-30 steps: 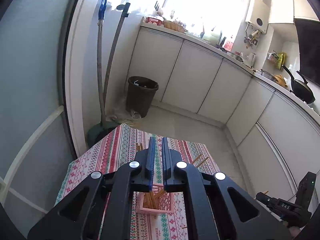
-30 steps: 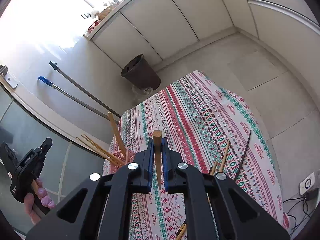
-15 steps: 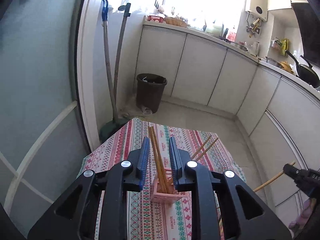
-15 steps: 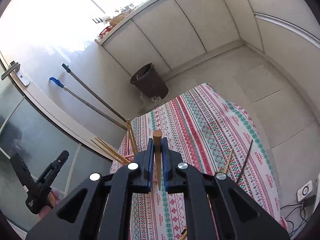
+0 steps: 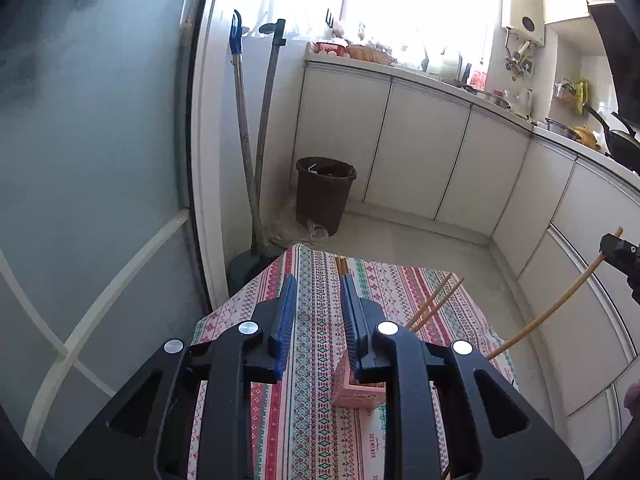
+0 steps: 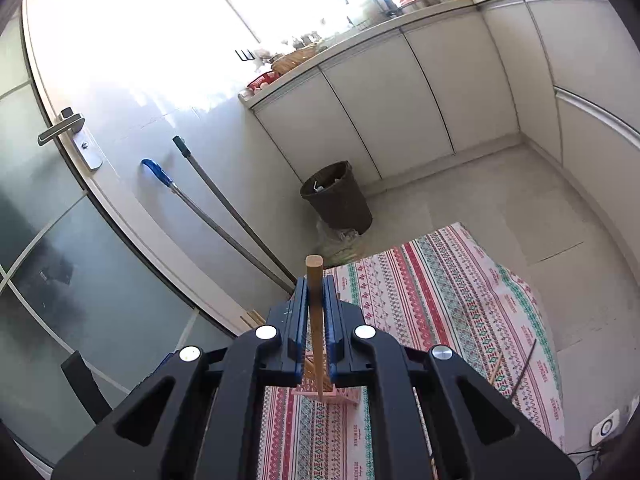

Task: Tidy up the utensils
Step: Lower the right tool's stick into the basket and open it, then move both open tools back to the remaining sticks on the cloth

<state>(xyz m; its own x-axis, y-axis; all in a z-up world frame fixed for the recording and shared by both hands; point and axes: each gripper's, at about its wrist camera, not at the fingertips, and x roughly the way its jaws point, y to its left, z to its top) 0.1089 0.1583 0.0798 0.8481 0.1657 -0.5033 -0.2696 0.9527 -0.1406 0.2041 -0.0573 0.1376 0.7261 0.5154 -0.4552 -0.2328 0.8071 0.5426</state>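
Left tongs are apart with nothing between the pads; only the striped cloth shows through the gap. Last two readings differ by little, so no live motion to call. Pink holder sits on the desk just below and to the right of the left tongs' tips, partly hidden behind the right-hand finger. Chopsticks in the holder lean out of the holder up and to the right; one more pair pokes up just past the holder, right beside that same finger's tip.

Right tongs are clamped on a single chopstick. It stands roughly upright between the blue pads, blunt end sticking out above them, thin end running down toward the holder. In the right wrist view the chopstick's lower tip overlaps the holder's front edge; cannot tell whether it is inside or just in front of it. From the left wrist view the same chopstick slants down from the right tongs toward the holder, lower end well to the right of it.

Loose chopsticks and a dark stick lie on the desk well to the right of the holder. Brown bin is on the floor past the desk's far edge.
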